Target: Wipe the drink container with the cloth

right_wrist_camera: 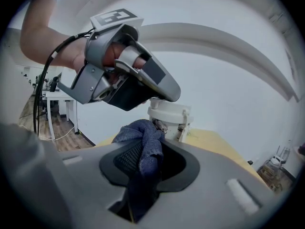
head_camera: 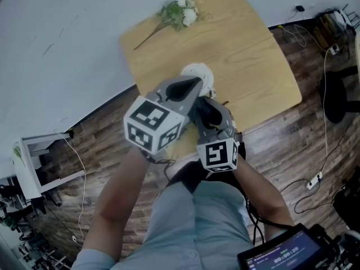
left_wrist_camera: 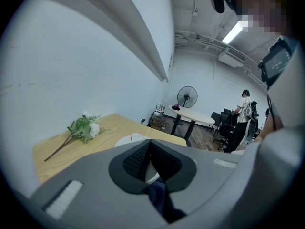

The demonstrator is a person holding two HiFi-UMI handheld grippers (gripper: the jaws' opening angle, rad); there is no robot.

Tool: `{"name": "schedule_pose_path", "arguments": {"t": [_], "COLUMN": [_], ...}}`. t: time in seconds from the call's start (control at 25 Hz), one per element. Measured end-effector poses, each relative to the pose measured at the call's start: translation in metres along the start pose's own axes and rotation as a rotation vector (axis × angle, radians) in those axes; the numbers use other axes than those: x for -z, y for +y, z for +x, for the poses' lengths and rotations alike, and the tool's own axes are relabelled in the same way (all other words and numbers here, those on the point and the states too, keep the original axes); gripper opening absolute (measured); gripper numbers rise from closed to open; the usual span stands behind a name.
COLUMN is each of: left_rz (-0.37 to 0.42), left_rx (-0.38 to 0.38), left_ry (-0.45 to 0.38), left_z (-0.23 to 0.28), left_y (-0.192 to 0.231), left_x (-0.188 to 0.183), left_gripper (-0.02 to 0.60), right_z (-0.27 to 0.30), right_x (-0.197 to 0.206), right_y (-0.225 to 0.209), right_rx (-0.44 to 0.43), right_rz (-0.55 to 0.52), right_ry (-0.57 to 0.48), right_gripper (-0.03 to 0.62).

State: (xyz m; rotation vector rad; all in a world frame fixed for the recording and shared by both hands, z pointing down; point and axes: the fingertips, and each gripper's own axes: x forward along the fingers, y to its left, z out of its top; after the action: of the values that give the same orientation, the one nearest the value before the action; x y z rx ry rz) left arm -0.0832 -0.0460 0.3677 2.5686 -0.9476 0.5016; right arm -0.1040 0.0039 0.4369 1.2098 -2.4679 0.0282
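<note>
On the wooden table (head_camera: pixel 253 66) stands a white drink container (head_camera: pixel 198 72) with a lid (right_wrist_camera: pixel 169 113). My left gripper (head_camera: pixel 194 86) comes down on its top, jaws shut, with a white part of the container showing between the pads (left_wrist_camera: pixel 138 159). Its tip (right_wrist_camera: pixel 164 95) rests on the lid in the right gripper view. A dark blue cloth (right_wrist_camera: pixel 143 137) is bunched in my right gripper (right_wrist_camera: pixel 150 149), which is shut on it. The cloth touches the container's side just under the lid. From the head view the right gripper (head_camera: pixel 209 108) sits at the table's near edge.
A sprig of white flowers (head_camera: pixel 180 13) lies at the table's far end. Cables and a power strip (head_camera: pixel 312 181) trail over the wood floor. A round table (left_wrist_camera: pixel 193 116), a fan (left_wrist_camera: pixel 187 97) and a person (left_wrist_camera: pixel 244 111) are far off in the room.
</note>
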Motion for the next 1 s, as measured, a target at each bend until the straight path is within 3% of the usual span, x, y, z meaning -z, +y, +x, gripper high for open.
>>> {"name": "schedule_pose_path", "arguments": {"t": [0.44, 0.8, 1.0], "left_rz": [0.009, -0.051, -0.069], "left_rx": [-0.014, -0.090, -0.130], "left_ry": [-0.027, -0.114, -0.222], "left_z": [-0.003, -0.039, -0.071], "left_y": [0.003, 0.014, 0.011], "left_x": [0.001, -0.007, -0.038], "left_gripper": [0.011, 0.011, 0.011], "right_z": [-0.016, -0.039, -0.050], "right_x": [-0.022, -0.057, -0.091], "right_y": [-0.002, -0.006, -0.015], "right_rx": [0.005, -0.011, -0.019], "right_rz": [-0.014, -0.026, -0.024], "right_ry": [-0.051, -0.130, -0.195], "right_gripper": [0.094, 0.094, 0.094]}}
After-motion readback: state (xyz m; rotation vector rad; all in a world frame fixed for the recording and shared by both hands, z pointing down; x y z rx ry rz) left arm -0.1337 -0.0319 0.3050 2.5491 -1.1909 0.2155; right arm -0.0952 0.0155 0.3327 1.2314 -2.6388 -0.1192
